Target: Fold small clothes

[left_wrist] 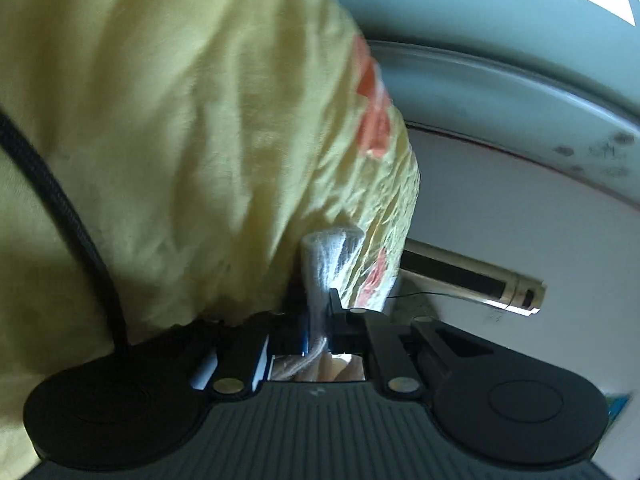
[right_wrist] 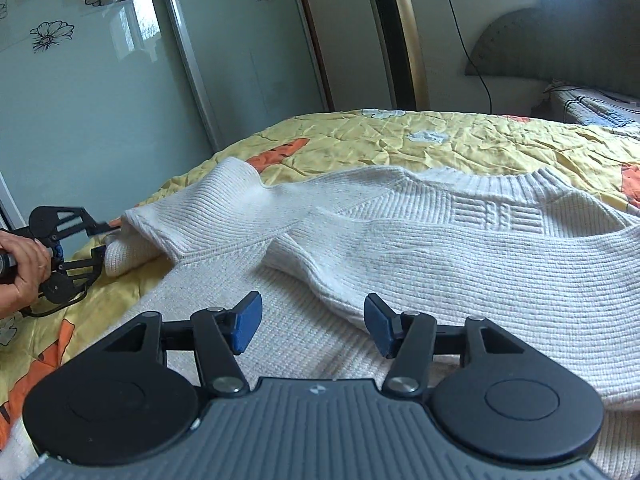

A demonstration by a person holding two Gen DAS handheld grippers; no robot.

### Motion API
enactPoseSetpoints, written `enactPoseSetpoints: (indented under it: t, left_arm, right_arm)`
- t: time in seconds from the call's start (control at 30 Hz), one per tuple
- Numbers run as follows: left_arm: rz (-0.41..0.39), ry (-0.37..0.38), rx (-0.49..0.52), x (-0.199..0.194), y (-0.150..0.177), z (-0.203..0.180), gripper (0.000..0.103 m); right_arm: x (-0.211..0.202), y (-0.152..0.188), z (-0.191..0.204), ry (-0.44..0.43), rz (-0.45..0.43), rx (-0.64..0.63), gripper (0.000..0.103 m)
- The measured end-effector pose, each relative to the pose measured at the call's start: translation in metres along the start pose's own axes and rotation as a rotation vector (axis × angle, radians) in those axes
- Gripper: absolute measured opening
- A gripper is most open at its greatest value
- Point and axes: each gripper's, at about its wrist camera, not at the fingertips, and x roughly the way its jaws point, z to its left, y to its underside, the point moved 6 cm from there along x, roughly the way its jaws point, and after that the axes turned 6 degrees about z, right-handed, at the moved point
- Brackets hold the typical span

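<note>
We are still near the beginning. The white knitted sweater [right_wrist: 440, 248] lies spread on the yellow bedspread [right_wrist: 500, 140], front up. One sleeve [right_wrist: 224, 208] is stretched to the side, and our left gripper [left_wrist: 320, 316] is closed on its cuff [left_wrist: 324, 256]. Our right gripper [right_wrist: 312, 326] hovers just above the other sleeve [right_wrist: 320, 280], which lies across the body; its jaws are apart with nothing between them. No clean fold of the body is visible yet, so we judge both sleeves and the body remain.
</note>
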Motion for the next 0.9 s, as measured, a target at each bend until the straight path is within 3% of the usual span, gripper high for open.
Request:
enactPoseSetpoints:
  t: [0.2, 0.4, 0.53, 0.63, 0.73, 0.9]
  left_arm:
    - [-0.073, -0.113, 0.26, -0.006, 0.0, -0.054, 0.007]
    - [-0.263, -0.241, 0.631, -0.016, -0.004, -0.145, 0.007]
    - [-0.383, -0.282, 0.828, -0.012, 0.004, -0.195, 0.007]
    - [-0.452, -0.295, 0.97, -0.015, 0.025, -0.22, 0.007]
    - [-0.492, -0.278, 1.041, -0.016, 0.047, -0.238, 0.007]
    - [-0.448, -0.21, 1.124, -0.002, 0.091, -0.241, 0.007]
  right_arm:
    - [-0.01, -0.002, -0.007, 0.031, -0.032, -0.026, 0.063]
    - [-0.027, 0.004, -0.023, 0.065, -0.051, -0.021, 0.068]
    - [-0.034, 0.012, -0.04, 0.088, -0.047, 0.003, 0.068]
    - [-0.037, 0.019, -0.052, 0.1, -0.044, 0.035, 0.068]
    - [-0.039, 0.024, -0.061, 0.115, -0.04, 0.051, 0.068]
    - [-0.043, 0.028, -0.069, 0.123, -0.046, 0.053, 0.069]
